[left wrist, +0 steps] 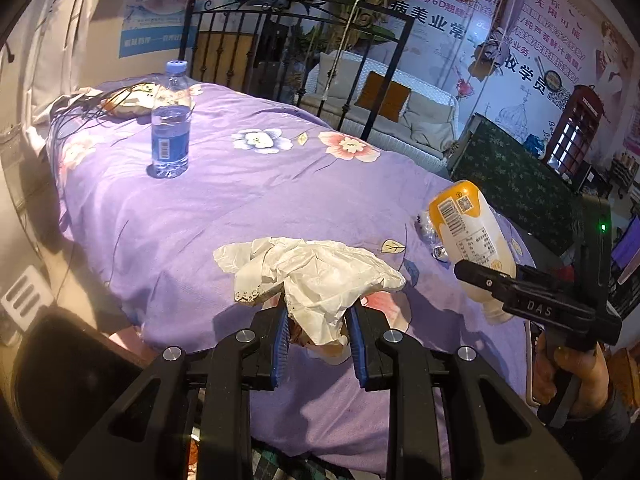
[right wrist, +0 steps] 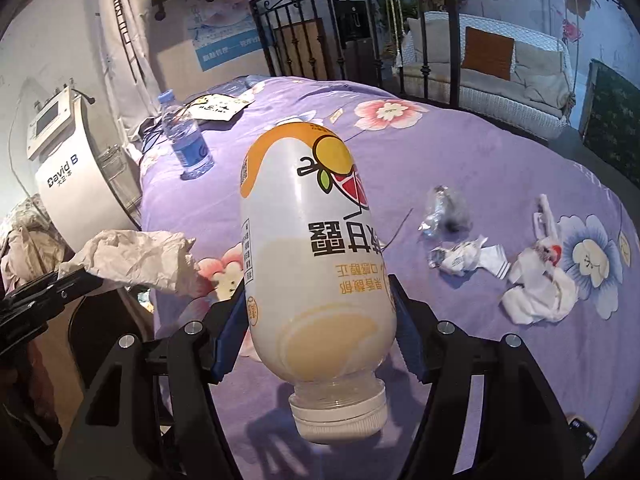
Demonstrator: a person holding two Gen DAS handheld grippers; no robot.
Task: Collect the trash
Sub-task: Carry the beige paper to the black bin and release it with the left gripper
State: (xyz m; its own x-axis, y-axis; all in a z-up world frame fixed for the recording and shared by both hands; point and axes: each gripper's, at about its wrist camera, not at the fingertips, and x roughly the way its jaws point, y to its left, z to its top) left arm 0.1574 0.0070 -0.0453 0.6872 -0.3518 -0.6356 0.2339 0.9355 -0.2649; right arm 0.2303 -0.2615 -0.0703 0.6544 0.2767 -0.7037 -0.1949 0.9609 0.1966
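Between the left gripper's [left wrist: 316,344] blue-padded jaws hangs a crumpled white paper wrapper [left wrist: 312,276], pinched at its lower fold and held above the near edge of the bed [left wrist: 248,208]. It looks feather-light and soft, so any bunched fold gives enough purchase, though a loose corner could slip free. The right gripper [right wrist: 316,320] has its jaws closed around the body of a drink bottle [right wrist: 312,248], held cap-down and tilted, with pale liquid pooled toward the neck. That bottle is probably stiff, smooth and somewhat heavy at the low end; the grip on the wide body seems sound, provided the cap stays tight.

Farther out on the purple floral bedspread lie more scraps: a clear crumpled plastic piece [right wrist: 444,210], a small white wrapper [right wrist: 464,258] and a larger white wad [right wrist: 540,284], all likely light and easily pinched. A water bottle [left wrist: 171,120] stands upright near the far side, well apart from the rest.
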